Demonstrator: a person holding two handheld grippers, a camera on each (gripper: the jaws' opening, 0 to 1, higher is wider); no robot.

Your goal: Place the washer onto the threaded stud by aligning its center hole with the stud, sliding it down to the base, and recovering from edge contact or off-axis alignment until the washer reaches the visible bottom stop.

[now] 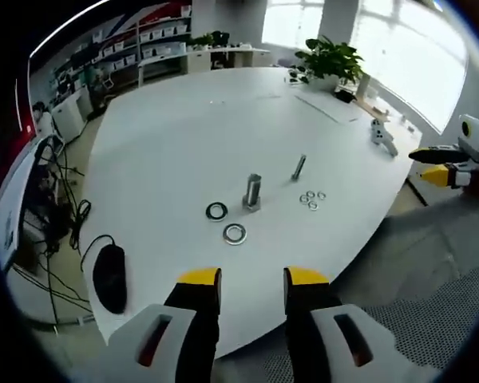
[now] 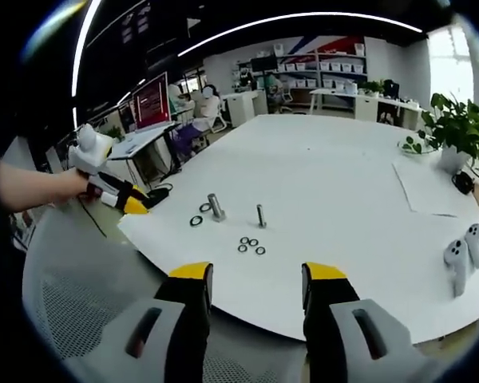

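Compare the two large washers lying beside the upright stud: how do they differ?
In the left gripper view, the dark washer looks black, while the silver washer is bright metal. The dark washer lies left of the threaded stud; the silver washer lies nearer the camera. Both lie flat on the white table, off the stud.

Bright daylight from windows (image 1: 399, 48) at upper right of left gripper view, blown out to white; mild glare across white table (image 1: 184, 144); soft, short shadows under stud (image 1: 252, 192) and washers (image 1: 235, 234); strong fisheye bending at edges, table rim curved; jaws at bottom slightly soft; in right gripper view, dimmer upper left with curved ceiling light strips (image 2: 303, 17); far shelves blurred in both.
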